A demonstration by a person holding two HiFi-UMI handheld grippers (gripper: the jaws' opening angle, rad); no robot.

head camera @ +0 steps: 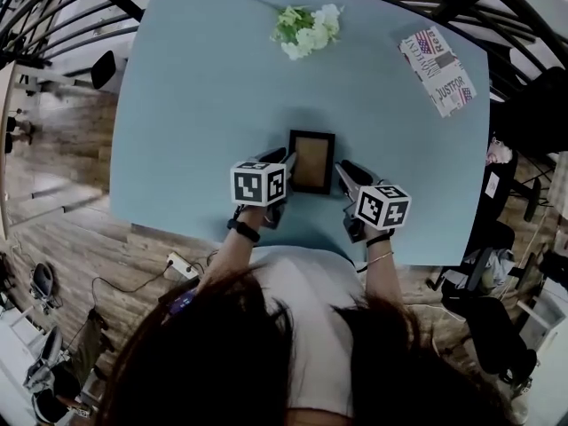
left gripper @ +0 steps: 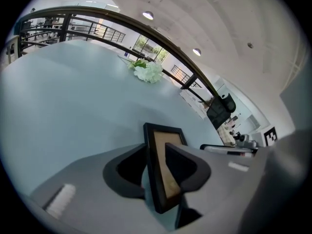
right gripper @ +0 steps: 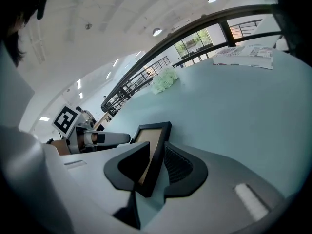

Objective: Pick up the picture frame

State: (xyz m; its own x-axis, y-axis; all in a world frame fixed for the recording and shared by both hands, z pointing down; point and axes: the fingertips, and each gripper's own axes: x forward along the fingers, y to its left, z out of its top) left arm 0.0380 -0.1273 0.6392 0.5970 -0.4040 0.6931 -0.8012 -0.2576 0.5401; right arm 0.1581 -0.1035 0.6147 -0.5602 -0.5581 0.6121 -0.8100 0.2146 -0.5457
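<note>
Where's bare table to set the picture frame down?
Free: the table left of the flower bunch and picture frame; the band between those two; the right patch between newspaper and near edge. Crowded: centre front, where left hand-held gripper and right hand-held gripper clamp the frame.

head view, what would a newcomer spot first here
The black rectangular picture frame sits near the front edge of the pale blue table, clamped at its sides by the left gripper and right gripper. Next come the white flower bunch at the far edge and a printed newspaper far right.
</note>
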